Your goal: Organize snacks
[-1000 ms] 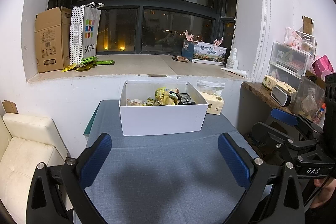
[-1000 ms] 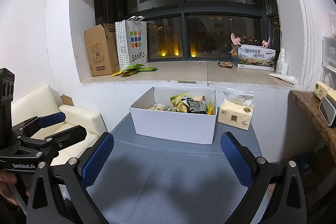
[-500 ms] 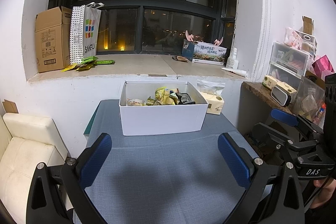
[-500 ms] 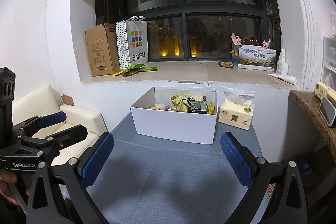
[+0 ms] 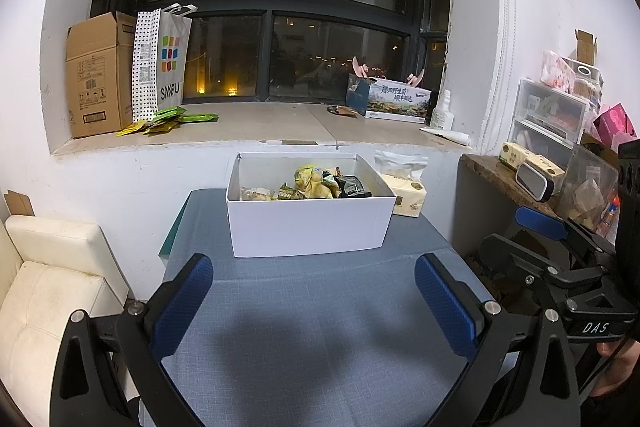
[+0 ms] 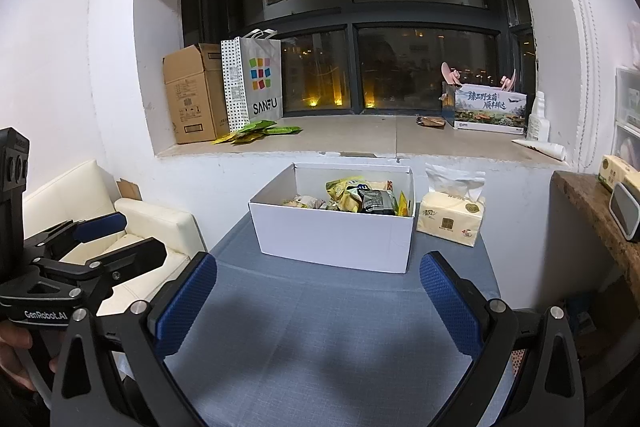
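Note:
A white open box (image 5: 310,227) (image 6: 336,239) stands at the far end of the blue-grey table (image 5: 312,327) (image 6: 320,339). Several snack packets (image 5: 316,183) (image 6: 356,197), yellow, green and black, lie inside it. My left gripper (image 5: 314,301) is open and empty, held over the near half of the table, well short of the box. My right gripper (image 6: 318,301) is open and empty too, at about the same distance. Each gripper shows at the edge of the other's view.
A tissue pack (image 5: 406,199) (image 6: 450,221) lies right of the box. The windowsill holds a cardboard box (image 5: 98,75), a SANFU bag (image 5: 162,63), green packets (image 5: 168,117) and a printed carton (image 5: 394,99). A cream sofa (image 5: 48,291) is left, a cluttered shelf (image 5: 536,171) right.

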`<move>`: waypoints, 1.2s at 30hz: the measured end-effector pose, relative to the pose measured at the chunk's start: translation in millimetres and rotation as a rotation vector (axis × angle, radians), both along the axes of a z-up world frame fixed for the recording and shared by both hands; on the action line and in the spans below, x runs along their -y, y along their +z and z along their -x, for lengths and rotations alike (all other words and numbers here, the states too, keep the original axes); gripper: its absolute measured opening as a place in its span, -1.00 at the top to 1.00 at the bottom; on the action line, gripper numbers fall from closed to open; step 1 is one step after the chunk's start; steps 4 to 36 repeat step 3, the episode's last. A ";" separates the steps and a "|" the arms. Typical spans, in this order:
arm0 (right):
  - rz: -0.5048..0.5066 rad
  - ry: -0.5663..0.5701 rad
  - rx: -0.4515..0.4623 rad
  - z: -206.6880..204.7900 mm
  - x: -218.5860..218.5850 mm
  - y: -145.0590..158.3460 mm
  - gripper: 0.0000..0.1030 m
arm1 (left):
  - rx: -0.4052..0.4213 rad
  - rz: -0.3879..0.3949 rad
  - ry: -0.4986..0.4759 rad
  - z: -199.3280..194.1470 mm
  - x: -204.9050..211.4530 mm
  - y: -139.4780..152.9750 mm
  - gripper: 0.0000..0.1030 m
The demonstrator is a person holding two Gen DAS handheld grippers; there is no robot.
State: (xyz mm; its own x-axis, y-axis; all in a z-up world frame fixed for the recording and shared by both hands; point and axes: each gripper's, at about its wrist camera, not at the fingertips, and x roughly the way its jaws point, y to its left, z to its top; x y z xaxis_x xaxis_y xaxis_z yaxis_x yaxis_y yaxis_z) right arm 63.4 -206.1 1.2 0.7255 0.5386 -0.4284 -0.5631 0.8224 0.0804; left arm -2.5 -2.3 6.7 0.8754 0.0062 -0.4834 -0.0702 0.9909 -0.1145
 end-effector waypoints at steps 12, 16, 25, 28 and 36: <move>0.001 0.000 -0.001 0.0 0.1 -0.6 -1.00 | 0.006 0.004 -0.008 0.7 0.2 0.5 -1.00; 0.001 0.000 -0.001 0.0 0.1 -0.6 -1.00 | 0.006 0.004 -0.008 0.7 0.2 0.5 -1.00; 0.001 0.000 -0.001 0.0 0.1 -0.6 -1.00 | 0.006 0.004 -0.008 0.7 0.2 0.5 -1.00; 0.001 0.000 -0.001 0.0 0.1 -0.6 -1.00 | 0.006 0.004 -0.008 0.7 0.2 0.5 -1.00; 0.001 0.000 -0.001 0.0 0.1 -0.6 -1.00 | 0.006 0.004 -0.008 0.7 0.2 0.5 -1.00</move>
